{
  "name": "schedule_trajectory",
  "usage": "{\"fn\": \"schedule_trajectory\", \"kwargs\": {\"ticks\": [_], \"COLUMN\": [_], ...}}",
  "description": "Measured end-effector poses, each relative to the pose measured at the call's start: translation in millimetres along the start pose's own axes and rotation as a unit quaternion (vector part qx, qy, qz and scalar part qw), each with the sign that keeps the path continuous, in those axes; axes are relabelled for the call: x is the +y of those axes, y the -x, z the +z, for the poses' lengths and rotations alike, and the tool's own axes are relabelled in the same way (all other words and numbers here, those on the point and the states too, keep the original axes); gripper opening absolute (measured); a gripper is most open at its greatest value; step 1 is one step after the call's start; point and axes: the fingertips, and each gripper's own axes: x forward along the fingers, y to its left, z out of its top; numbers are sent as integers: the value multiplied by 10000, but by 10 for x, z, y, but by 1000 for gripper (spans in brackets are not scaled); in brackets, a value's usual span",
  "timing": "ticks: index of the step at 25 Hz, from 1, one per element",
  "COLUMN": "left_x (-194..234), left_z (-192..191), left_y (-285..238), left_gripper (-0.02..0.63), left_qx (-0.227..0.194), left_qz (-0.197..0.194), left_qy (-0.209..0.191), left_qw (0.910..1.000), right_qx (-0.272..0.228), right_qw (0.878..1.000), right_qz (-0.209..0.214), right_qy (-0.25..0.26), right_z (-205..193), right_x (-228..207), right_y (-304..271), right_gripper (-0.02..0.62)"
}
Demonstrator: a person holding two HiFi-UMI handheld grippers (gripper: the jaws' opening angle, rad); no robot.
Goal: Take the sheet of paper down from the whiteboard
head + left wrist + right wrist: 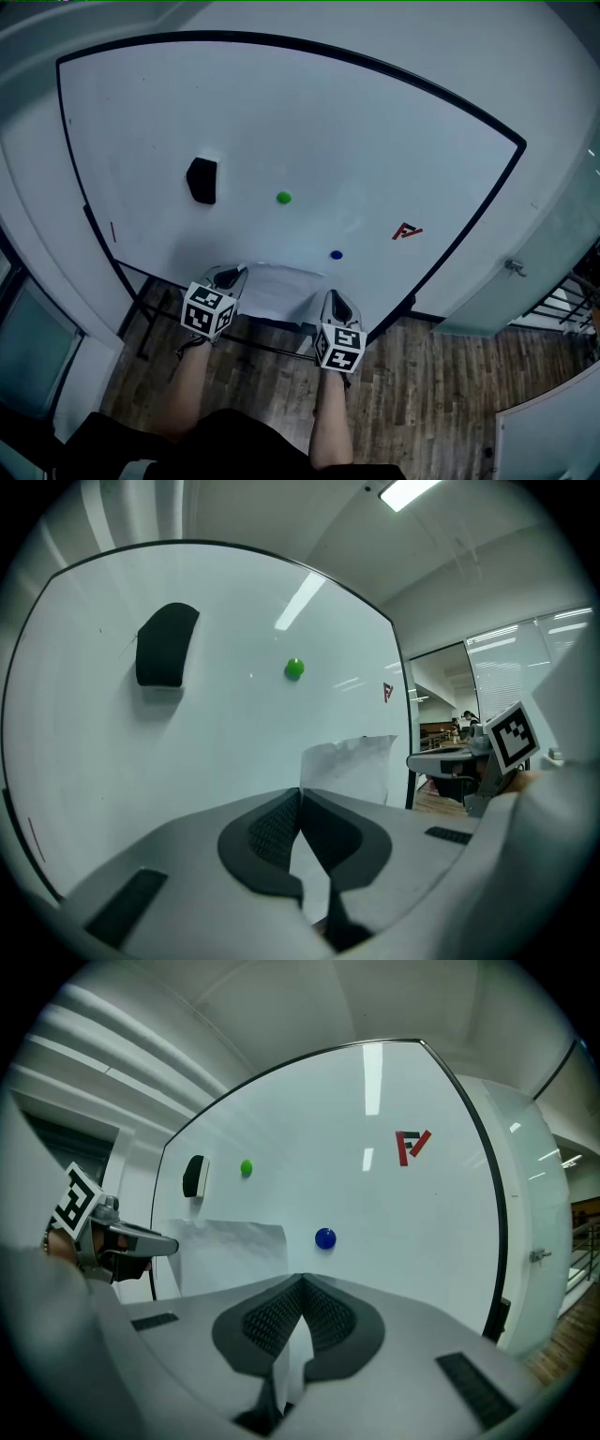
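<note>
Left gripper (232,276): jaws closed tight on left edge of the sheet of paper (277,289). Right gripper (335,300): jaws closed tight on its right edge. Sheet hangs between the two, low against the whiteboard (375,141), over its bottom edge. Blue magnet (337,254) just above the sheet, apart from it. Green magnet (283,198) and black eraser (202,180) higher on the board.

The whiteboard (281,122) is shared by all views: looked down on from overhead, and faced closely beyond the left tool (300,794) and the right tool (300,1283).
</note>
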Motion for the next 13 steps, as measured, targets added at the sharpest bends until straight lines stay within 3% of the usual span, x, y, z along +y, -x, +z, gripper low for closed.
{"fn": "schedule_trajectory", "kwargs": {"ticks": [13], "left_x": [-96], "left_z": [31], "left_y": [-20], "left_gripper": [21], "left_qx": [-50], "left_qz": [-264], "left_qy": [85], "left_qw": [9996], "right_qx": [-26], "right_qw": [10000], "right_qz": [-15], "right_qy": [-45], "right_z": [22], "right_x": [-7], "right_y": [37], "right_gripper": [25]}}
